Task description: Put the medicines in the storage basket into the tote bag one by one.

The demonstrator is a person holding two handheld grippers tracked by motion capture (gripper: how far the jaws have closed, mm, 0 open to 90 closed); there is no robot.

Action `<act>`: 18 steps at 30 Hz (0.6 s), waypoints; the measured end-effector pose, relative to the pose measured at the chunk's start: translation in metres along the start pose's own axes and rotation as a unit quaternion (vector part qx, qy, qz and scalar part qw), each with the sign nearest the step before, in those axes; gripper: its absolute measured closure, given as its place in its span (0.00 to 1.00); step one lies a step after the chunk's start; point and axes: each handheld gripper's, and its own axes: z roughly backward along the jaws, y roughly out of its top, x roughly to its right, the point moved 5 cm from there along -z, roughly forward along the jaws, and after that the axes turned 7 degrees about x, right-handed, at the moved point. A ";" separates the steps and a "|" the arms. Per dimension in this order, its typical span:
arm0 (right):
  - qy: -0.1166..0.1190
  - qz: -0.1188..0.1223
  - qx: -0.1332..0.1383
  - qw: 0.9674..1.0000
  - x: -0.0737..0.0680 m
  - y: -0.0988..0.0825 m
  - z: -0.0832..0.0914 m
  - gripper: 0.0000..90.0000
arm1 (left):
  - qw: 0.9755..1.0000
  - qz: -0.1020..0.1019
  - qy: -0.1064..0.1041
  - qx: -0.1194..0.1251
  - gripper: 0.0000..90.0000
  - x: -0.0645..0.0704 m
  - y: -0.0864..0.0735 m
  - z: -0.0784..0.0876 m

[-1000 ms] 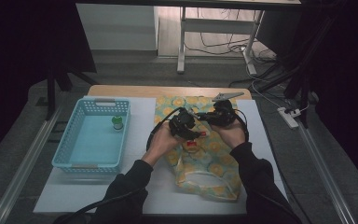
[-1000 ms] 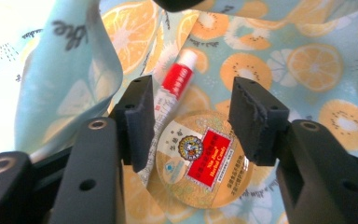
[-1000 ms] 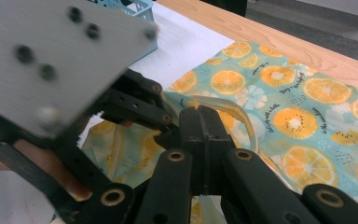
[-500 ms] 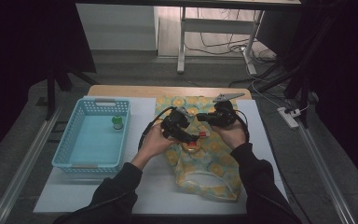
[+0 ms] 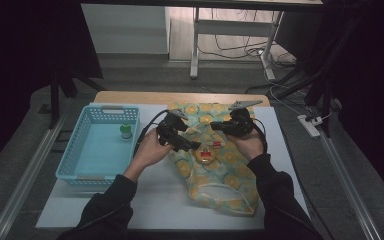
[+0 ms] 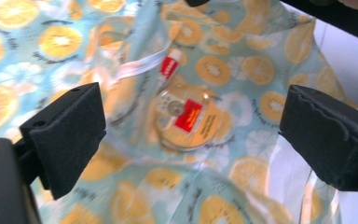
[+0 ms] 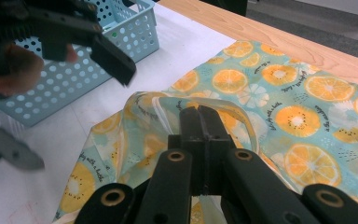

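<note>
An orange-slice print bag [image 5: 220,180] lies on the white table cover. My right gripper [image 7: 199,116] is shut on the bag's raised rim [image 7: 158,105] and holds the mouth up; in the high view it is [image 5: 216,126]. My left gripper [image 6: 191,133] has just been opening and stands open, its pads [image 6: 67,135] wide apart and touching nothing. Below it a round yellow tin with a red label [image 6: 186,119] rests in the bag beside a small red-and-white tube [image 6: 169,67]. From above, the left gripper [image 5: 192,146] hovers just left of the tin [image 5: 205,157].
A light blue perforated basket [image 5: 80,150] stands at the left with a small green bottle [image 5: 125,131] inside. The wooden table edge [image 5: 145,97] runs along the back. Bare white cover [image 5: 155,200] lies in front of the bag.
My left gripper has drawn back to the left and slightly up, and its jaws have spread. The tin now lies uncovered in the bag. The right gripper has stayed put.
</note>
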 end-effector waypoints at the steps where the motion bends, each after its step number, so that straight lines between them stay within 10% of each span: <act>1: 0.000 0.000 -0.001 1.000 0.000 0.000 0.000 1.00 | 1.000 -0.001 0.001 -0.001 0.07 -0.002 -0.001 0.003; 9: 0.000 0.001 -0.001 1.000 -0.001 0.000 0.001 1.00 | 1.000 0.015 0.005 0.020 0.03 -0.018 -0.009 0.028; 18: 0.000 0.003 -0.001 1.000 -0.001 -0.001 0.001 1.00 | 0.998 0.022 0.057 0.033 0.00 -0.042 -0.023 0.058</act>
